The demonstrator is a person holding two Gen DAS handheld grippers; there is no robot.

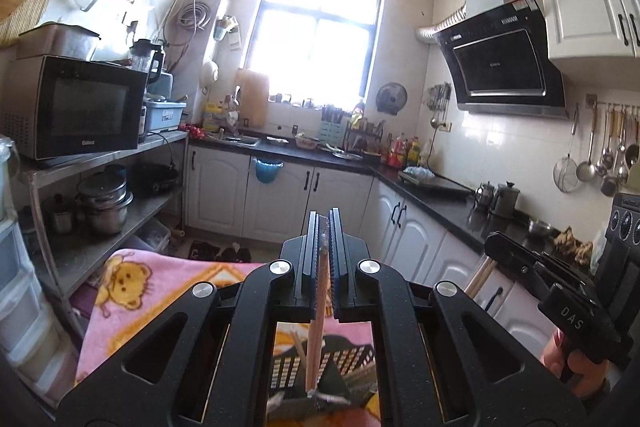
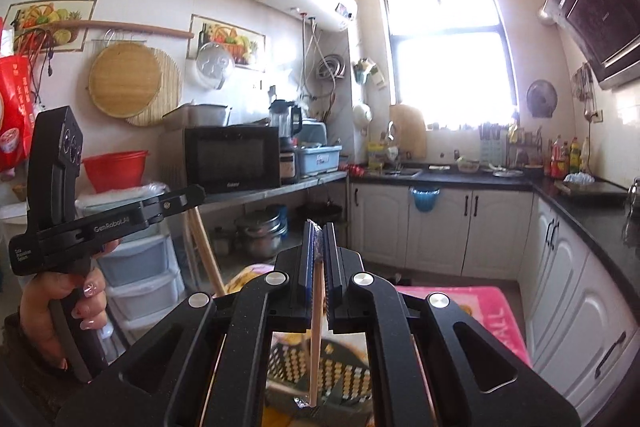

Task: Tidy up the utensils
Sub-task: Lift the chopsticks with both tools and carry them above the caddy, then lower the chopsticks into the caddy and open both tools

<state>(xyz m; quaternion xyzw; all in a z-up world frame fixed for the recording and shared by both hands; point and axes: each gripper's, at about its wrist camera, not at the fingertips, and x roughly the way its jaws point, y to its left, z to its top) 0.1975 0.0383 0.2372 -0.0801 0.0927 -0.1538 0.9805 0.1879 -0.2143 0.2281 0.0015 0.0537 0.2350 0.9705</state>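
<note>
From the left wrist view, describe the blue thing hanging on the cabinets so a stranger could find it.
Start at the bright window and drop to the black countertop with the sink. Just below it, a blue plastic bin hangs on a white cabinet door. It is the only blue item on the white cabinet fronts.

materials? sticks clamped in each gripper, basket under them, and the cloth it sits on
Sticks in the left gripper and right gripper: chopsticks, pale matte tan, likely wood or bamboo, in clear crinkly plastic wrap. Basket: dark perforated grid, probably moulded plastic. Cloth: pink bear-print blanket, soft fuzzy look, probably fleece.
</note>
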